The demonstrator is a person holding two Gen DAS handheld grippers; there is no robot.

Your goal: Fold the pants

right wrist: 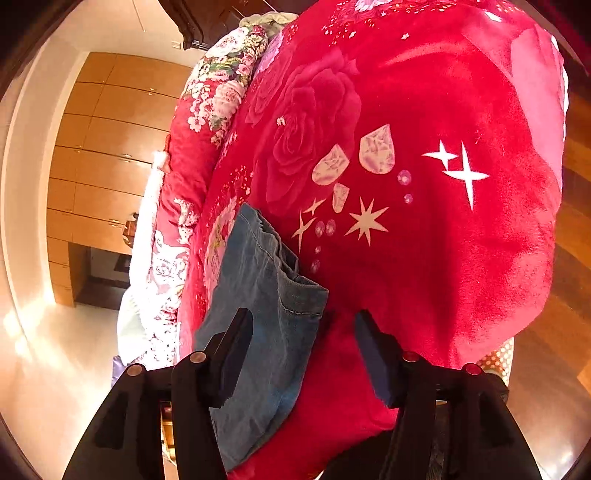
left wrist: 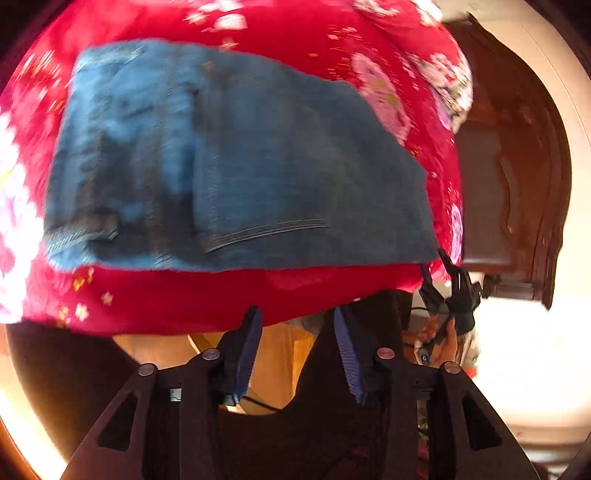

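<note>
Blue denim pants (left wrist: 236, 162) lie folded in a compact rectangle on a red floral blanket (left wrist: 280, 33). My left gripper (left wrist: 295, 317) is open and empty, just off the blanket's near edge, below the pants. The other gripper (left wrist: 448, 284) shows at the pants' lower right corner. In the right wrist view my right gripper (right wrist: 304, 321) is open, its left finger over the edge of the pants (right wrist: 266, 306), its right finger over the red blanket (right wrist: 424, 184). Neither gripper holds cloth.
A floral quilt (right wrist: 214, 103) lies bunched along the blanket's far side. Wooden cabinets (right wrist: 110, 147) and a pale wall stand beyond. Dark wooden furniture (left wrist: 517, 177) stands right of the bed. Wood floor (right wrist: 572, 258) shows at the right.
</note>
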